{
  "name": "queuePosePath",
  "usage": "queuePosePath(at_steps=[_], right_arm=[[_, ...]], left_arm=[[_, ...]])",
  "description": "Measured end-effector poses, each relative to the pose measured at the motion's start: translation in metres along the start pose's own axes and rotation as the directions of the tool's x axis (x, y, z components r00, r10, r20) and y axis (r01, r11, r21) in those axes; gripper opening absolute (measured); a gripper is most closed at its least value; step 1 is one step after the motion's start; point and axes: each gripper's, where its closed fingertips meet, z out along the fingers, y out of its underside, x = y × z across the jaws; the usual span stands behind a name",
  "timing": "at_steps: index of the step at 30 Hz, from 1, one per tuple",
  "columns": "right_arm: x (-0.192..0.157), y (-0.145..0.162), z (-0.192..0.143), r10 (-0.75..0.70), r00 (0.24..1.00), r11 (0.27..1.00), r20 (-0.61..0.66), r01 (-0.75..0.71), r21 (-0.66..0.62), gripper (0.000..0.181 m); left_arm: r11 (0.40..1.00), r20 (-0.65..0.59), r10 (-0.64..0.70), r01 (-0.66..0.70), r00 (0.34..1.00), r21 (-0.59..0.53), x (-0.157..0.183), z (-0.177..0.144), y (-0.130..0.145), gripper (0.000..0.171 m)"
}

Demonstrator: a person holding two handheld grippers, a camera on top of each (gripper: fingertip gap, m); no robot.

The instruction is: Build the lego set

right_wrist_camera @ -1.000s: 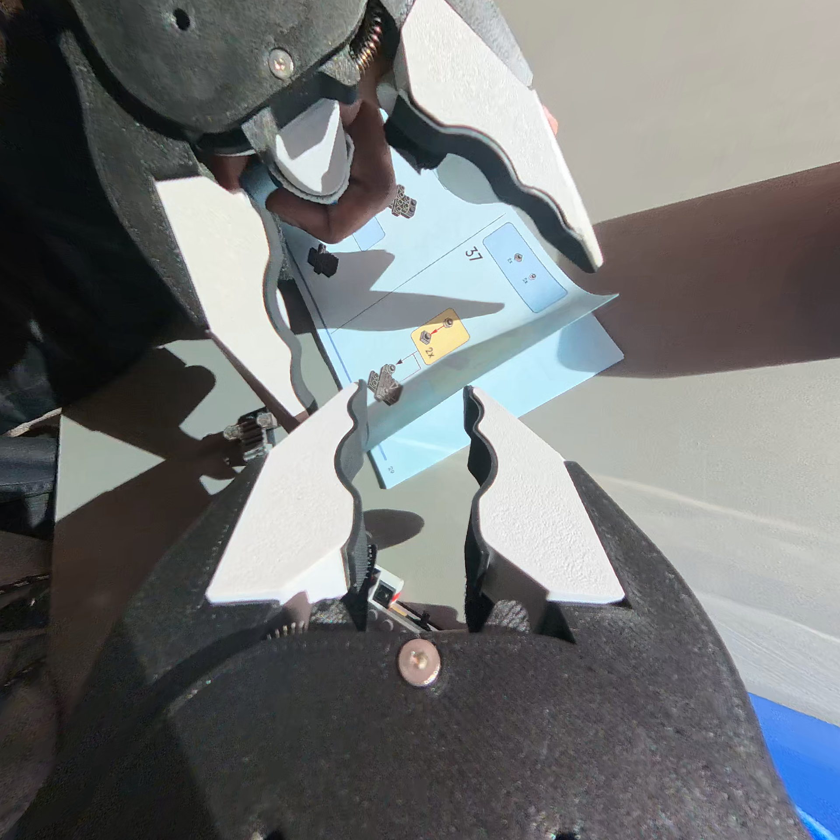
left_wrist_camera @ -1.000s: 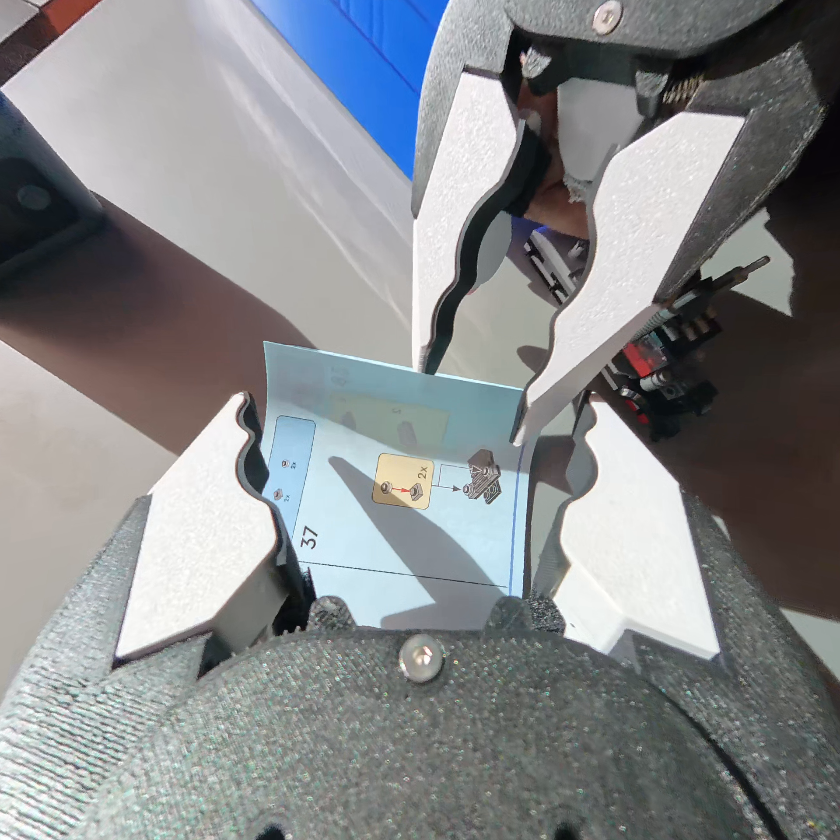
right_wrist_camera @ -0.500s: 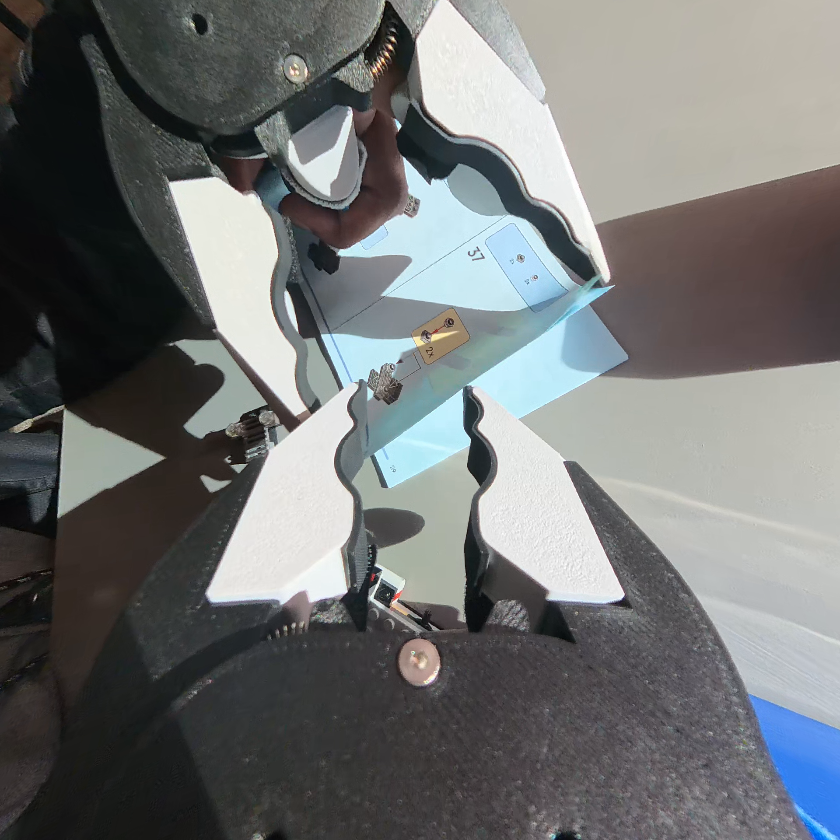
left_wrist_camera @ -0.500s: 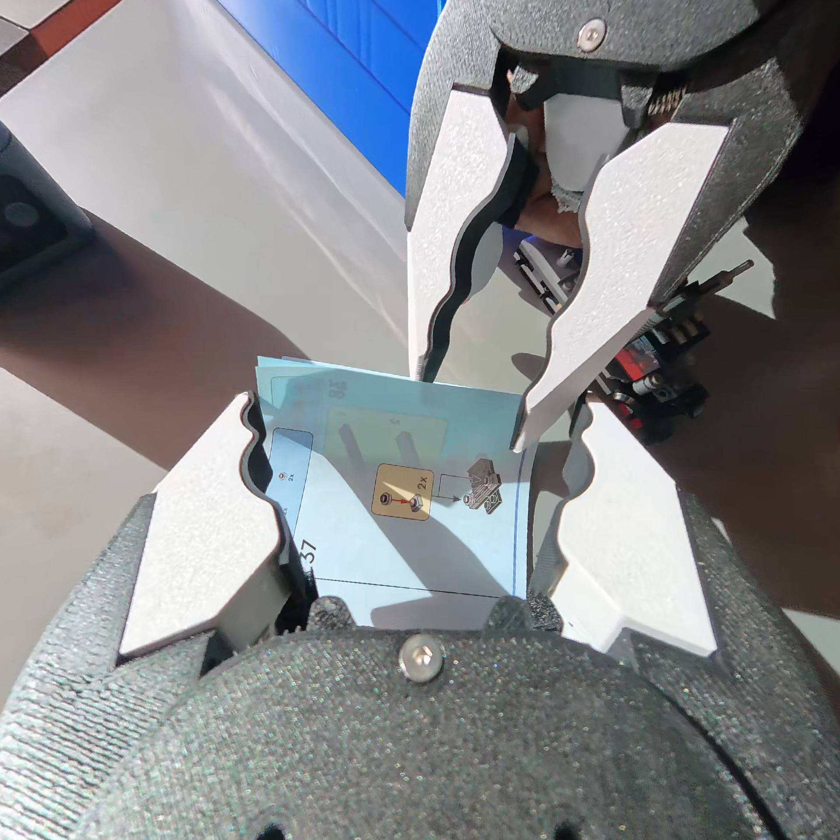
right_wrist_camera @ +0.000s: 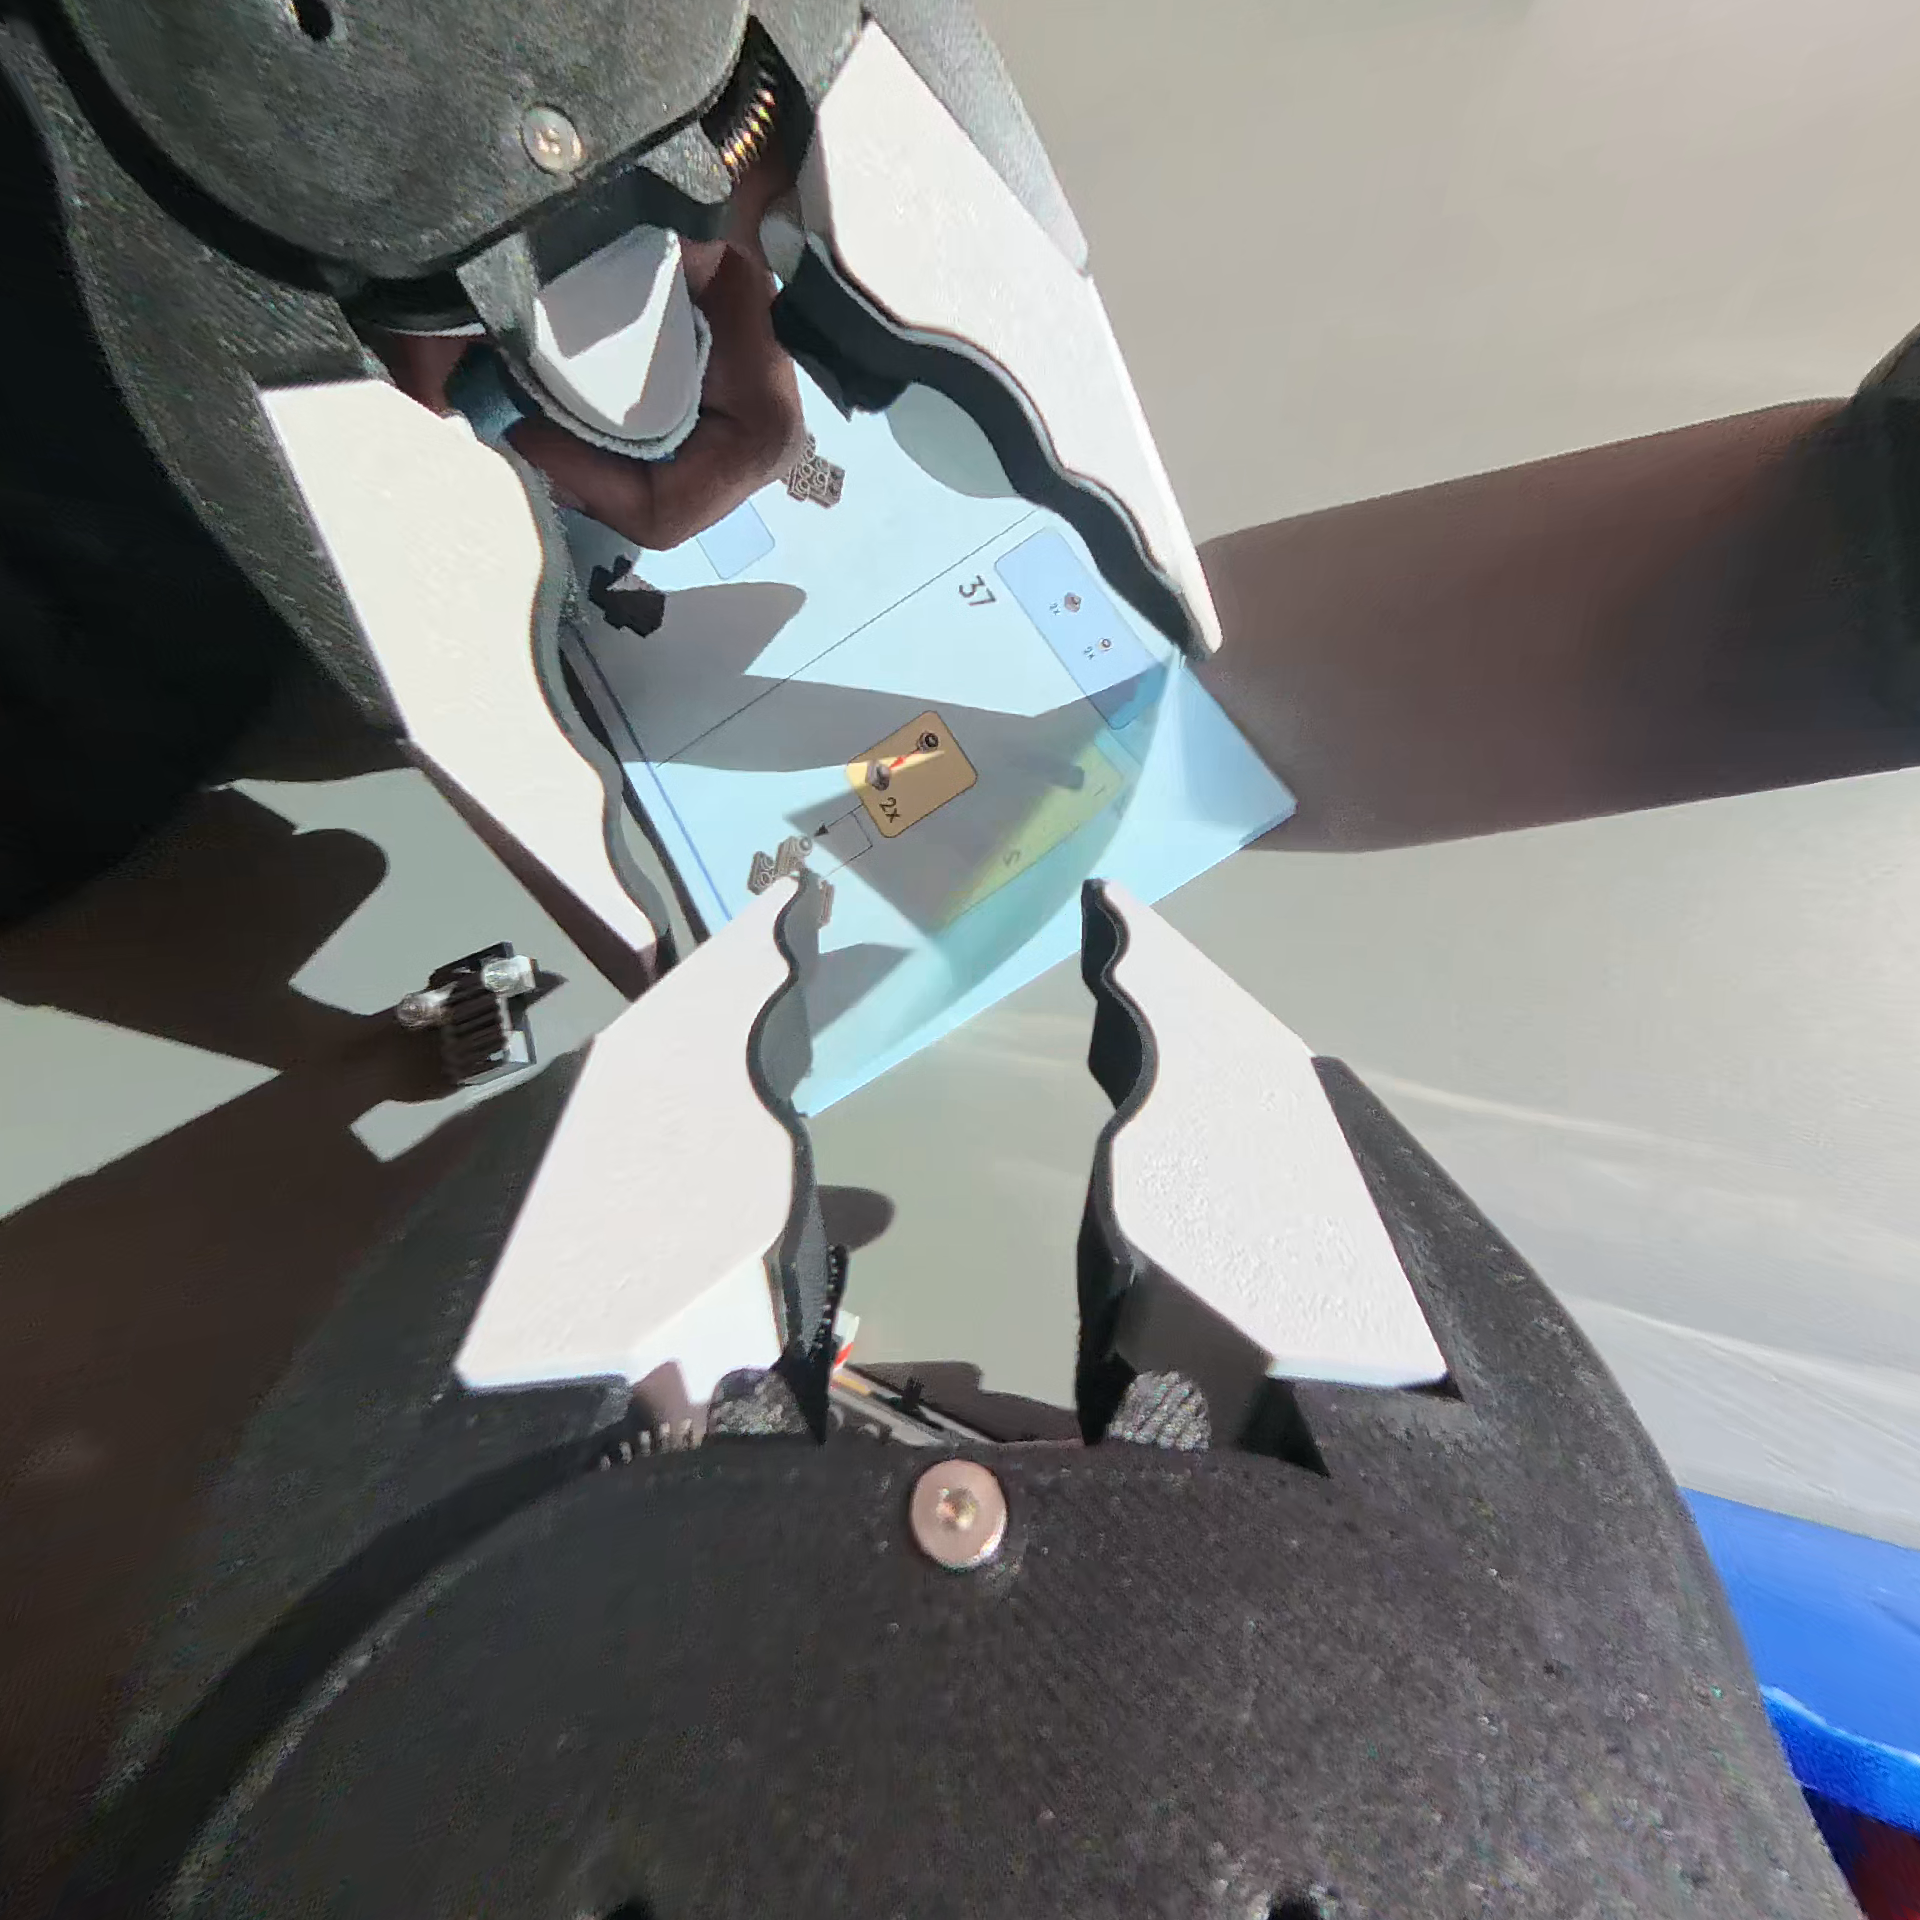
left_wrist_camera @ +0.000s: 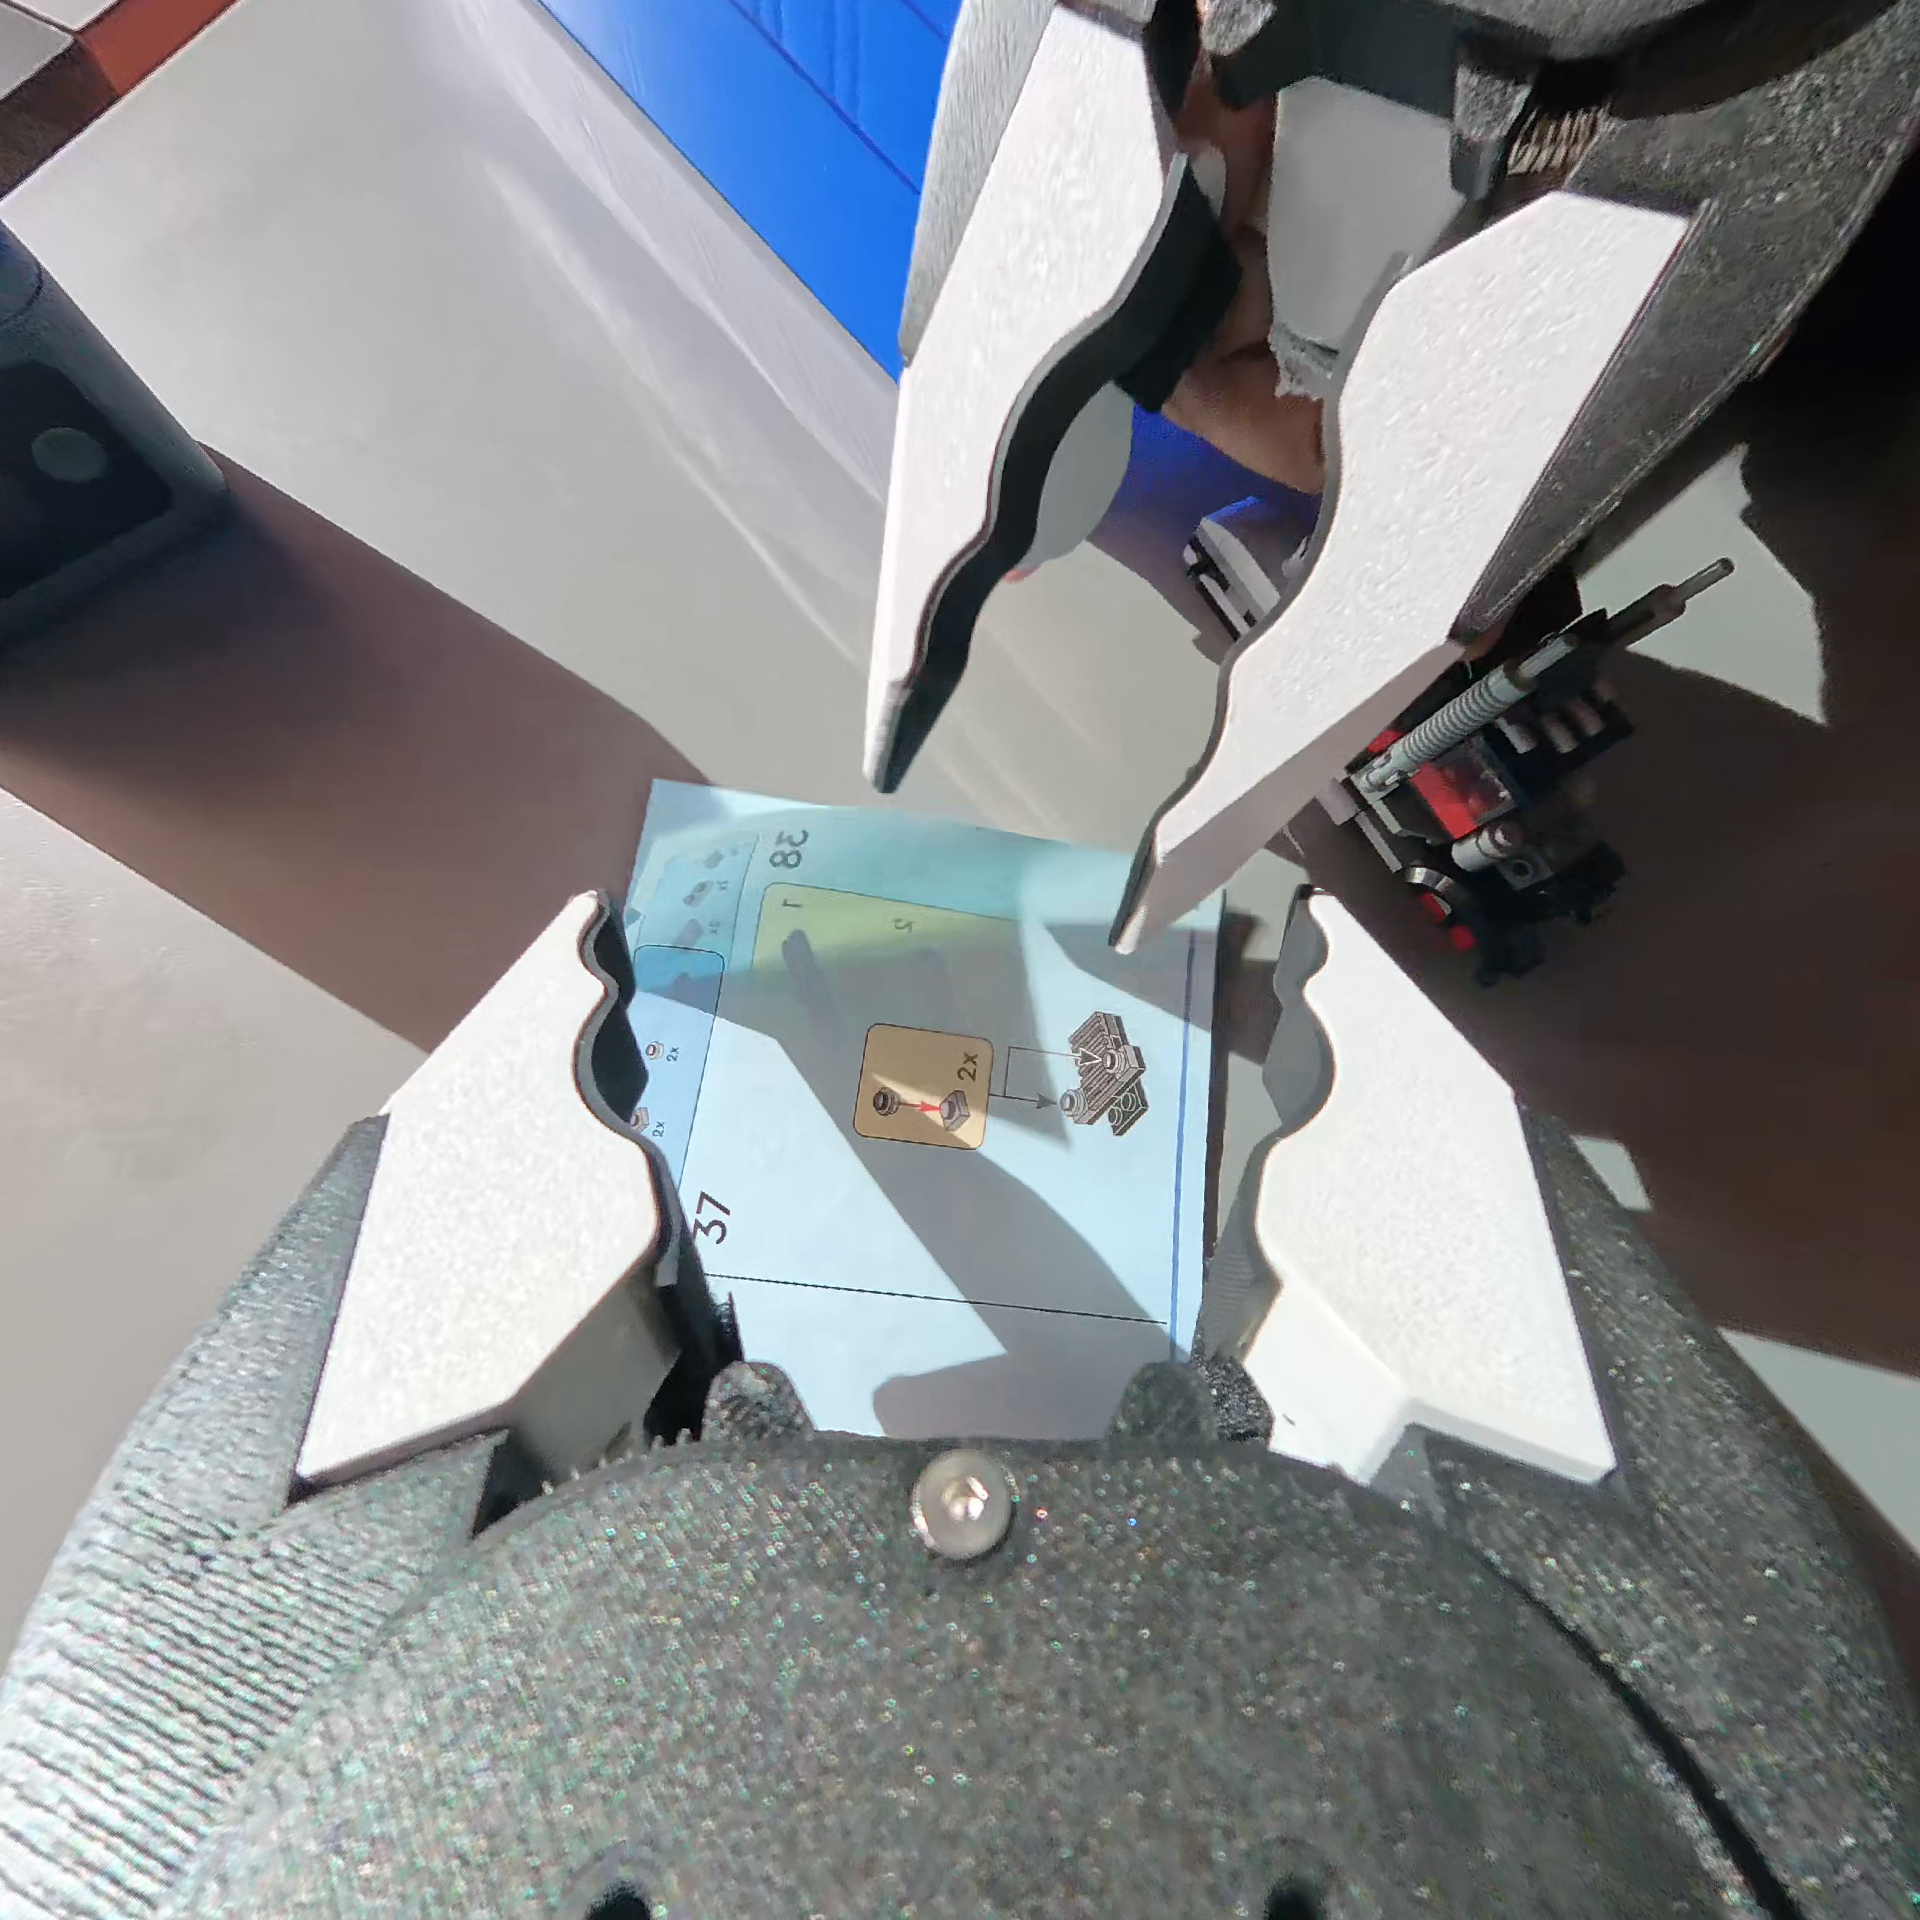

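Grey tabletop (left_wrist_camera: pixel 436 343): booklet (left_wrist_camera: pixel 935 1195), half-built model (left_wrist_camera: pixel 1486 810).

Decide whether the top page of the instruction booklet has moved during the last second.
Yes. The top page has curled up off the booklet, which lies flat on the table, baring the sheet beneath.

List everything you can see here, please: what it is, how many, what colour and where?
instruction booklet: one, light blue, open on the table between the two grippers, its top page curling up.
partly built model: one, black with red and grey parts, on the table behind the right gripper.
small sub-assembly: one, black with clear studs, on the table left of the right gripper.
table: one, pale grey, crossed by dark shadows.
blue surface: one, bright blue, at the table's far edge.
dark box: one, black, at the left edge.
left gripper: white jaws open, over the booklet.
right gripper: white jaws open, empty.
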Motion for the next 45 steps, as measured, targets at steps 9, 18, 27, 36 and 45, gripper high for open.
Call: queuePosePath(at_steps=[9,18,27,36,45], right_arm=[[0.004,-0.005,0.009,0.016,1.000,0.998,-0.023,-0.015,0.057,0.058],[0.017,-0.009,0.006,0.054,0.994,0.996,-0.096,-0.046,0.082,0.066],[0.012,-0.002,0.009,0.046,0.996,0.998,-0.076,-0.043,0.038,0.067],[0.011,-0.002,0.008,0.050,0.997,0.998,-0.065,-0.048,0.038,0.067],[0.011,-0.002,0.007,0.052,0.996,0.998,-0.066,-0.049,0.038,0.067]], left_arm=[[1.000,-0.006,0.001,-0.001,1.000,-0.004,0.002,-0.002,0.001,0.123],[1.000,0.003,-0.006,0.006,1.000,-0.014,0.001,-0.005,0.002,0.121],[0.997,0.061,-0.032,0.036,0.998,-0.062,-0.012,0.004,0.011,0.122],[0.996,0.055,-0.029,0.034,0.998,-0.087,-0.011,0.007,0.015,0.120],[0.997,0.074,-0.026,0.031,0.997,-0.066,-0.014,0.001,0.012,0.113]])
